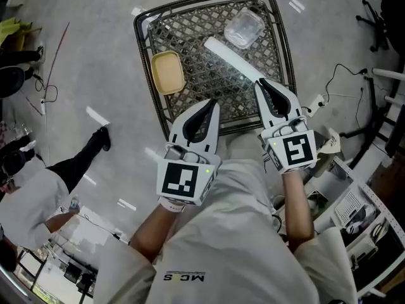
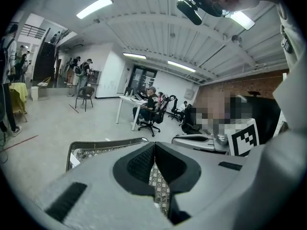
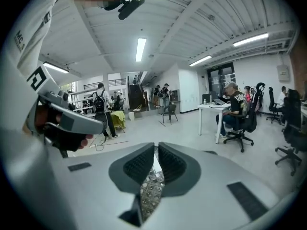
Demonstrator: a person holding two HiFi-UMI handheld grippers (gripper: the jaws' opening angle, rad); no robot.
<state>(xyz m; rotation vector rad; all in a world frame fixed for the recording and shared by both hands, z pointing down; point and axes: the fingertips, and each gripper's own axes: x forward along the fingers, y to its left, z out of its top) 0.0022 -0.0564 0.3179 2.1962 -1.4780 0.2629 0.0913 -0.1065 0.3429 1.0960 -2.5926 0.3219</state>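
In the head view both grippers are held over the near edge of a square dark lattice table (image 1: 278, 37). My left gripper (image 1: 212, 102) is shut and holds nothing, its tips above the table's front rim. My right gripper (image 1: 259, 83) is shut and holds nothing, its tips beside the end of a long white strip (image 1: 231, 59); object or glare, I cannot tell. A tan rectangular tray (image 1: 167, 72) lies at the table's left and a clear plastic container (image 1: 243, 28) at the far right. The left gripper view shows its gripper (image 2: 154, 145) with pads together over the table rim (image 2: 96, 145). The right gripper view shows its gripper (image 3: 156, 146) over lattice (image 3: 151, 190).
The table stands on a pale concrete floor. A person's leg in dark trousers (image 1: 82, 160) is at the left. Cables and a power strip (image 1: 314, 102) lie right of the table, with shelving (image 1: 367, 214) beyond. Desks, office chairs (image 2: 153, 121) and seated people fill the room.
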